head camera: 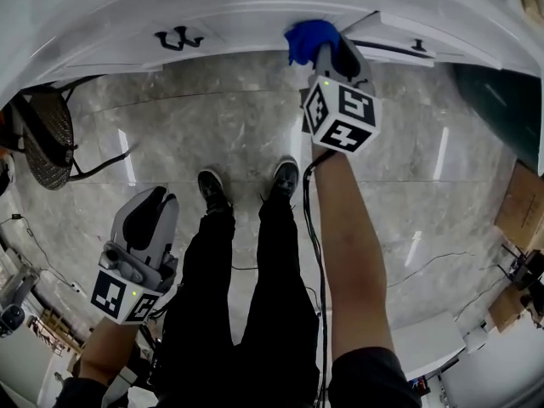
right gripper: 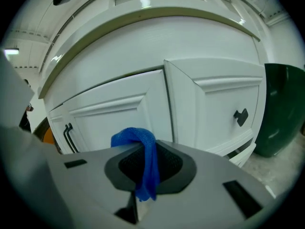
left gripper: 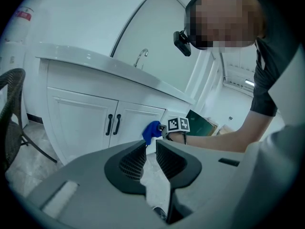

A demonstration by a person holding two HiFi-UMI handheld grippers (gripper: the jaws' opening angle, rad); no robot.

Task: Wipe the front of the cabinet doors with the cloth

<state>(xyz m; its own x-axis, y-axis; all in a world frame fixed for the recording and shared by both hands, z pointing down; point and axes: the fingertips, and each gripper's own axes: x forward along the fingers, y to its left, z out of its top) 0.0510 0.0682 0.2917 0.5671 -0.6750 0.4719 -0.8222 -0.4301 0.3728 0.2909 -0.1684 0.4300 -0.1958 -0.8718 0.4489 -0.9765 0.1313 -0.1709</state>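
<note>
The cabinet (right gripper: 157, 37) fills the view ahead of my right gripper (right gripper: 150, 168), with one door (right gripper: 119, 109) just in front of its tips and another (right gripper: 224, 104) to its right. The cloth (right gripper: 140, 144) is pinched between its jaws, bunched over the tips, close to the near door; I can't tell whether it's touching. I'd press flat and sweep in overlapping passes. My left gripper (left gripper: 150, 159) hangs low, jaws slightly apart and empty.
</note>
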